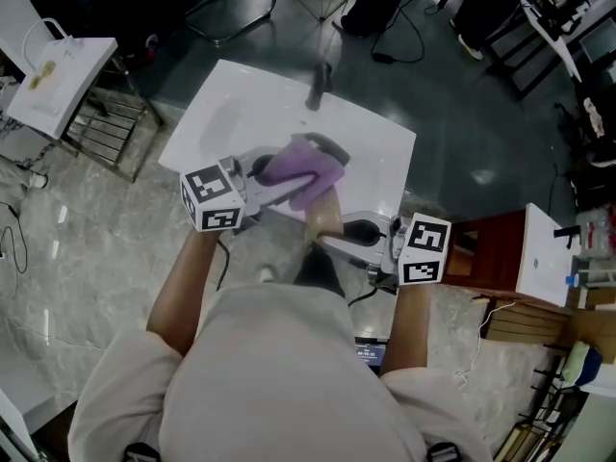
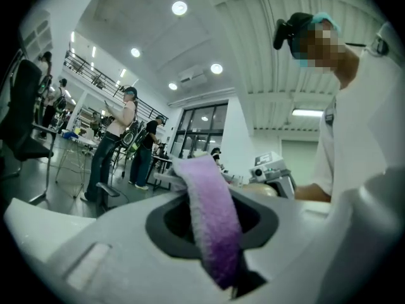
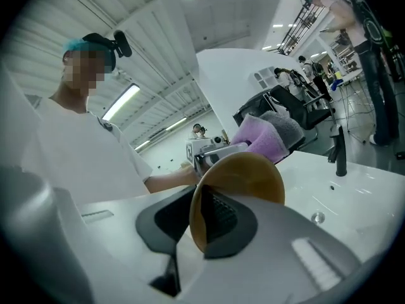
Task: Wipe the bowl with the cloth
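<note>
Above the white sink top (image 1: 241,104) I hold both tools. My left gripper (image 1: 285,175) is shut on a purple cloth (image 1: 306,169); in the left gripper view the cloth (image 2: 212,223) runs as a fuzzy strip between the jaws. My right gripper (image 1: 335,235) is shut on a tan bowl (image 1: 323,214), gripped by its rim. In the right gripper view the bowl (image 3: 247,177) stands on edge, its rim between the jaws. The cloth (image 3: 261,138) presses against the bowl's far side, with the left gripper (image 3: 212,152) behind it.
A dark faucet (image 1: 319,83) stands at the sink top's far edge, and a drain (image 3: 317,218) shows in the basin. A white paper bag (image 1: 58,75) sits on a wire rack at left. A wooden cabinet (image 1: 500,253) stands at right. People stand far off (image 2: 117,138).
</note>
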Tool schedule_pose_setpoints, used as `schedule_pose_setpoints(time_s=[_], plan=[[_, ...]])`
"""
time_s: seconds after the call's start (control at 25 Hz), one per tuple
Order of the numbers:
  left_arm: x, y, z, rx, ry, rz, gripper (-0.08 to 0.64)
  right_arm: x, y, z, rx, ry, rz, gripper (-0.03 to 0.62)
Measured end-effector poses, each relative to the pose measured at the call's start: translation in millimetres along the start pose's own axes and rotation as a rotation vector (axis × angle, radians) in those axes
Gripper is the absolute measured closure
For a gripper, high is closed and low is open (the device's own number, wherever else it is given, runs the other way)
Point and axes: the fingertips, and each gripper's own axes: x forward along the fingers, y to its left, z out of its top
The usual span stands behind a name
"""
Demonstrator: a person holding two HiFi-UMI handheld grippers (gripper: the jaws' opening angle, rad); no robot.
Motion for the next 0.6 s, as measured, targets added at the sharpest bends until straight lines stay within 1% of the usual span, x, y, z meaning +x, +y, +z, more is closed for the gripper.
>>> schedule_pose_setpoints(time_s=[0.16,0.2,0.28,0.4,0.52,0.6], plan=[[-6.2,9.8,-9.7,-0.151,-0.045,-0.042,0.468,3.7,7.6,5.5,-0.029,-0.004,0.044,0.557],[-6.5,10.5,-12.9,-0.173,-0.050,-0.046,0.468,3.8,9.7,5.6,-0.035,-0.001,0.051,0.557],[-5.8,10.7,-18.9,-0.176,-0.046,-0.054,0.469,3.9,12.5,5.1,-0.049,0.009,0.066,0.555],[-4.6,8.4,-32.5,-0.179,-0.017,-0.080,0.469,2.7,18.8,4.8,-0.069,0.010,0.105,0.552],[-3.9,5.2,-45.8,-0.191,0.001,-0.086,0.469,0.1,24.2,11.6,-0.073,-0.039,0.139,0.557],[-2.5,2.5,-51.2,-0.210,-0.006,-0.080,0.471,-1.8,24.6,19.8,-0.075,-0.082,0.141,0.565]])
